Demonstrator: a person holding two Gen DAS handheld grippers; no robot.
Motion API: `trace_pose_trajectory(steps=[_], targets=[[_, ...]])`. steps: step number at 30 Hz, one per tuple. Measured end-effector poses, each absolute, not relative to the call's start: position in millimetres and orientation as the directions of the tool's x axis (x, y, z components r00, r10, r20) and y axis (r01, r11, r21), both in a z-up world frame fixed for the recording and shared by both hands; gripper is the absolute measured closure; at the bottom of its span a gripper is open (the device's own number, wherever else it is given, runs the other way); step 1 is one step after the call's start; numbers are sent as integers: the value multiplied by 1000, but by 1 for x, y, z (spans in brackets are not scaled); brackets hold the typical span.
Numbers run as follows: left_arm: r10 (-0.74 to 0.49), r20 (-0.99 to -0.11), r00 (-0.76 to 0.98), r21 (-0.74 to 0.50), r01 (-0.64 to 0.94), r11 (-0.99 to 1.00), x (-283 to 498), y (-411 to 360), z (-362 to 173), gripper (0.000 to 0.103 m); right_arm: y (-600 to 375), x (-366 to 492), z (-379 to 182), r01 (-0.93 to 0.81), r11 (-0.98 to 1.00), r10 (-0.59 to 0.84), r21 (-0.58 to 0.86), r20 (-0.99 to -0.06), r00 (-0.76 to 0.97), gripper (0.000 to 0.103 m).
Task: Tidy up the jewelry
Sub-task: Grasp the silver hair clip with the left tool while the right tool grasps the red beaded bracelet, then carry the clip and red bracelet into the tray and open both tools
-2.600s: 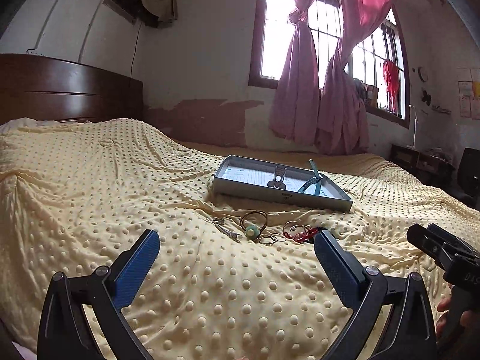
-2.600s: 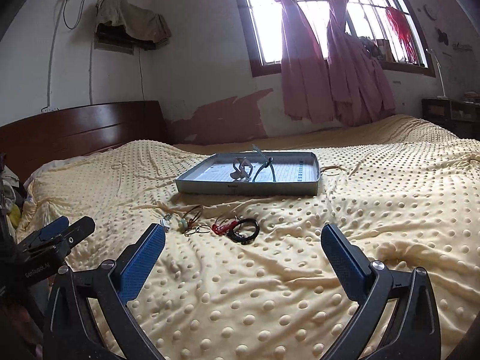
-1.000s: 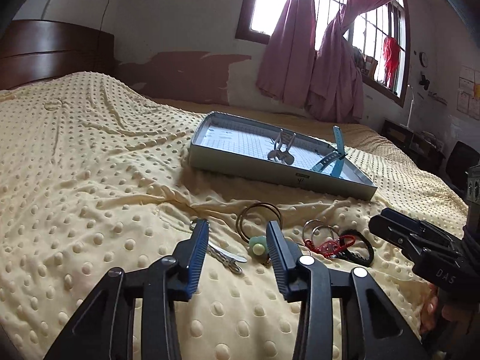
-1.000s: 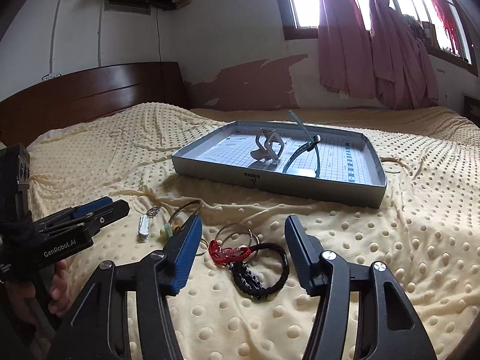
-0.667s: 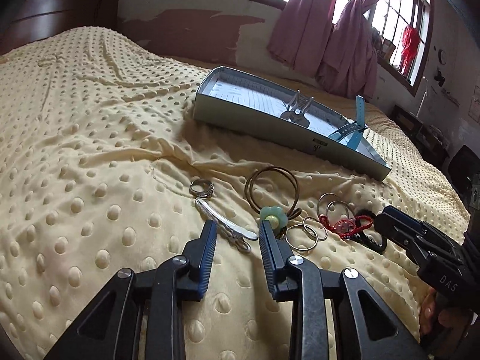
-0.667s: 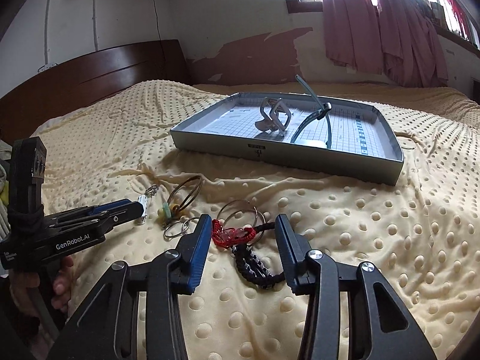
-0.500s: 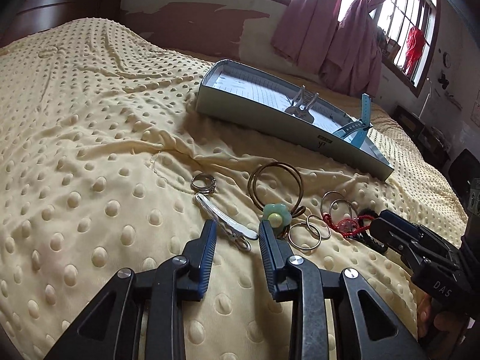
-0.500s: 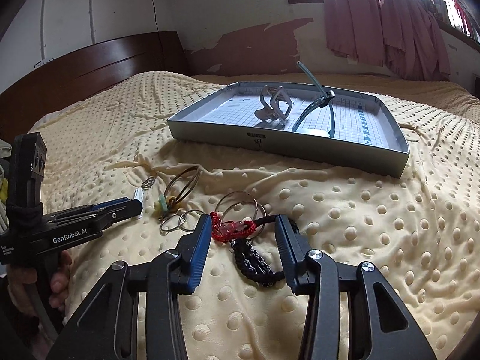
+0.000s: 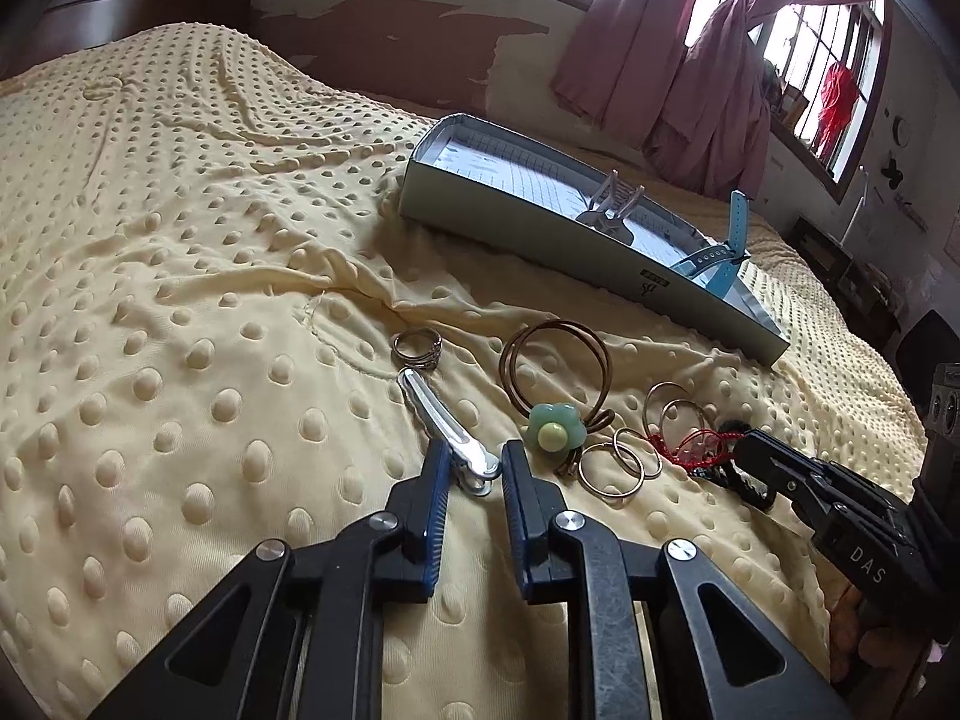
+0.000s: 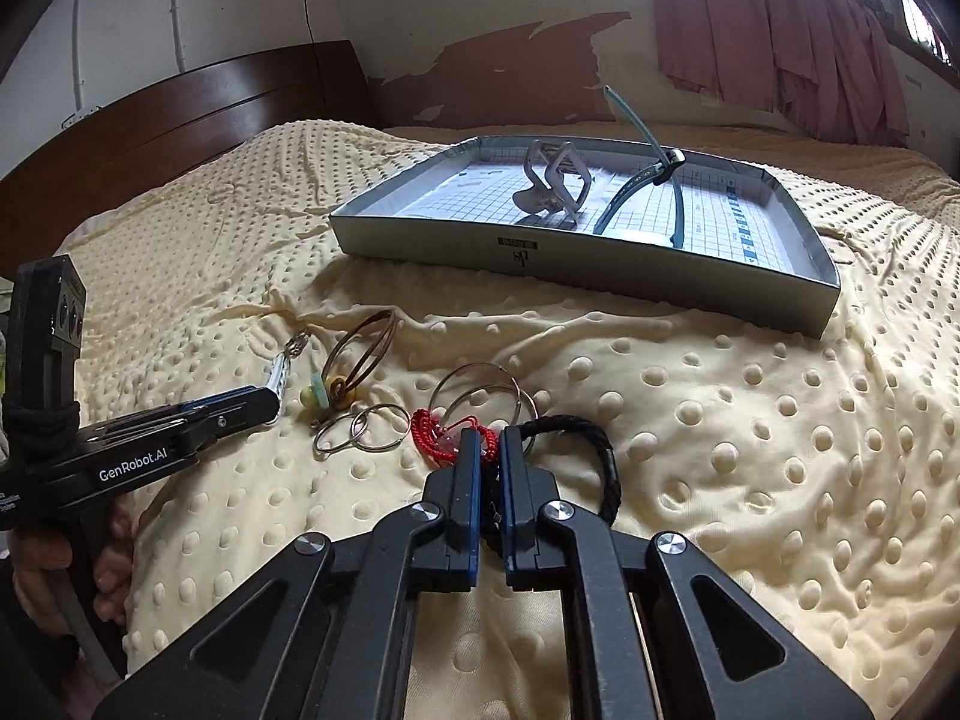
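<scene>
Bed point(image 9: 150, 276) carries a tray point(image 10: 600, 252) already holding a claw clip point(image 10: 549, 186) and strap point(image 10: 645, 180). Left gripper point(image 9: 471, 474) is closing around a hair clip point(image 9: 444, 426); right gripper point(image 10: 489, 450) pinches the red bracelet point(image 10: 441, 435). Rings point(image 9: 618, 465) remain loose.

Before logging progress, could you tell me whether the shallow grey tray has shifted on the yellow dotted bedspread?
No. The grey tray sits on the same bedspread folds below the window; only the cameras approached.
</scene>
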State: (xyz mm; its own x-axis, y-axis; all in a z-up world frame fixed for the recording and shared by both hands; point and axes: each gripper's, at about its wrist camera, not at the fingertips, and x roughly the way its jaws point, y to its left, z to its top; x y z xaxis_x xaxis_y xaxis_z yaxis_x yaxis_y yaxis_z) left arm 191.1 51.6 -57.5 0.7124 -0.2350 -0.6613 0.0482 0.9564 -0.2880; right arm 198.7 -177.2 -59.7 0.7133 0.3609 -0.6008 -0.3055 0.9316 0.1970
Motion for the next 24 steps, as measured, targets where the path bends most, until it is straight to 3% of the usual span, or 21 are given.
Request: trace_pose_trajectory(steps=[9,16,24], targets=[[-339,-592,731,-322,171,931,156,30,-39,86,-174,167,-32,-402,901,428,160,-468,773,99],[-374,-527,763,-320,229,919,171,12,5,86,-190,169,6,-401,897,441,183,-419,794,99],[-406,-506,761,-310,278,909,254,-19,35,86,-231,225,57,-268,958,285,96,-376,882,99]])
